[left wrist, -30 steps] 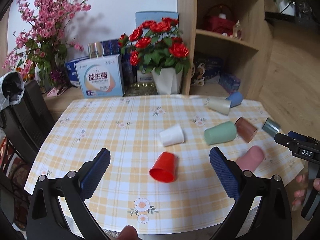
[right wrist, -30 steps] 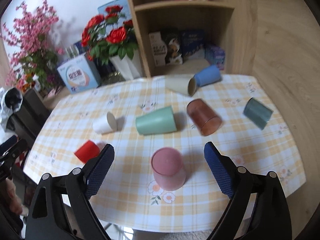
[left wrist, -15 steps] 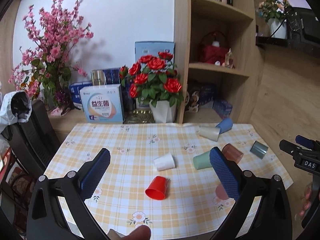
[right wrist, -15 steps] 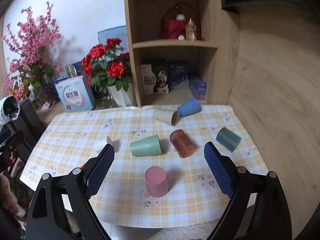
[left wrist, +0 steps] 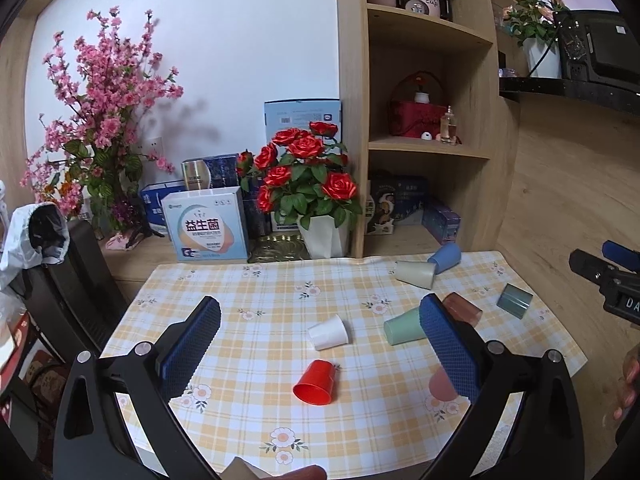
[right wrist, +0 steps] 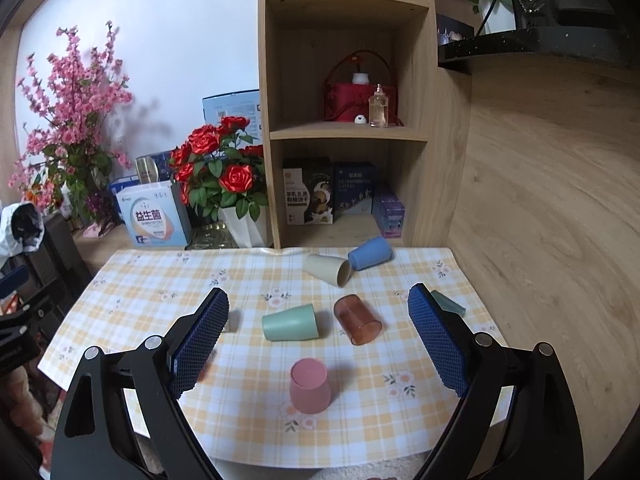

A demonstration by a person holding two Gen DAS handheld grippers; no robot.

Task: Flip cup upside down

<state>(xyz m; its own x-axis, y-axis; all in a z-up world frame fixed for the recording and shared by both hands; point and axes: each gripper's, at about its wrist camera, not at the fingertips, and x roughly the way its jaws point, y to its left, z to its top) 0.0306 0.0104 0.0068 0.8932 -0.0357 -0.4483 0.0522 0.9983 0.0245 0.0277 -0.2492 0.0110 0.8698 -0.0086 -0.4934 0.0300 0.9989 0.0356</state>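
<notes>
Pink cup (right wrist: pixel 310 385): standing upside down, base up, near the front edge of the worktop (right wrist: pixel 256 432), squarely between the right gripper's fingers but well ahead of them, touching neither.
Right gripper (right wrist: pixel 318 350): released, jaws spread wide, nothing in them, hanging above the worktop's front edge.
Left gripper (left wrist: pixel 320 348): also released and spread wide, carrying nothing, held high over the near side.
Red cup (left wrist: pixel 316 377): tipped on its side, mouth toward the camera, right in the gap between the left gripper's fingers.
White cup (left wrist: pixel 329 333): on its side just behind the red one, close but apart.
Mint green cup (right wrist: pixel 291 323): on its side mid-worktop, just behind the pink cup.
Translucent brown cup (right wrist: pixel 357 319): lying just right of the mint one, mouth toward the front.
Grey-green cup (left wrist: pixel 515 301): on its side toward the right edge, well apart from the rest.
Cream cup (right wrist: pixel 328 270): on its side at the back, its rim touching the blue cup (right wrist: pixel 369 253).
Worktop cover: yellow checked cloth with small flowers.
Behind: red roses in a white pot (right wrist: pixel 245 229), a probiotic box (right wrist: pixel 154 220), pink blossom branches (right wrist: pixel 68 120), a wooden shelf unit (right wrist: pixel 348 132).
</notes>
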